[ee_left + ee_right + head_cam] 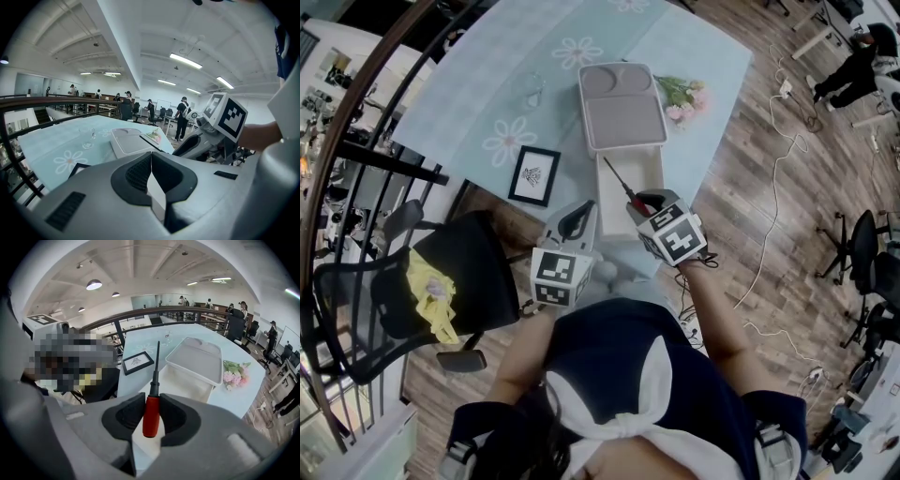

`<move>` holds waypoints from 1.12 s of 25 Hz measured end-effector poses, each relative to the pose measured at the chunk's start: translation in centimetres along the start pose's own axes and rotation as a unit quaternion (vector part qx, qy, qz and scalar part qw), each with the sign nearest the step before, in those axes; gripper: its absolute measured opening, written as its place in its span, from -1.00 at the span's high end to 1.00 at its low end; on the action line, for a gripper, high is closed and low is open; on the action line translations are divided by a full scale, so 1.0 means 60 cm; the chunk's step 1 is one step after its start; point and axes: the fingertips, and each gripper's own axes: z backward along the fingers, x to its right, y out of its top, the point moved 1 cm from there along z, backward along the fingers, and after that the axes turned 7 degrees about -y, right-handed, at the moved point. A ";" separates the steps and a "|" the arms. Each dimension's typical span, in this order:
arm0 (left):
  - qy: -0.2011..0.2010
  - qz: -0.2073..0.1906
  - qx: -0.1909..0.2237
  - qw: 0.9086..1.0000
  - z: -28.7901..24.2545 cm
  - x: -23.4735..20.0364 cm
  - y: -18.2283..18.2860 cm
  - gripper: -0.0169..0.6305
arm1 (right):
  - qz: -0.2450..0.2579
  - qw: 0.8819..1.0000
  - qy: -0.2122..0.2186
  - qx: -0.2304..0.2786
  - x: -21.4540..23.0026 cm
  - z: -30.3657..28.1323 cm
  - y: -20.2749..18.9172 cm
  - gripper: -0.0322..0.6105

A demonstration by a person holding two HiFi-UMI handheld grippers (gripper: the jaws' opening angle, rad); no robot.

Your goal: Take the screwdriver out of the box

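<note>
Screwdriver (153, 390) is sitting in the right gripper (151, 401) right now, with the fingers (129, 417) clamping on both sides of its red handle and the dark shaft poking forward and down. From the head view it's looking like the tool is hanging in the air over the near end of the box (656, 173), not lying inside it, so I'm calling the main part pretty much done. The left gripper (151, 161) is idling just beside the right one, its fingers (136, 173) pressing together on nothing.

Further out, the box is lying open on the worktop (487, 103) with its lid (622, 103) folding back away from the person. I'm not seeing anything else inside it. Beyond and to the sides, a picture frame (533, 175) and some flowers (684, 98) are just sitting there, not involved.

What's remaining, I'm guessing: carrying the tool clear of the box and maybe setting it down somewhere.
</note>
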 end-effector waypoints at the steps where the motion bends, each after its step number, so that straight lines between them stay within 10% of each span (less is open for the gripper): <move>1: 0.000 -0.001 0.001 1.000 0.000 0.001 0.002 0.89 | 0.000 1.000 -0.001 0.005 0.000 0.003 0.003 0.60; 28: -0.002 -0.022 0.026 0.999 -0.001 0.019 0.056 0.89 | -0.007 0.992 -0.033 0.123 -0.006 0.110 0.056 0.60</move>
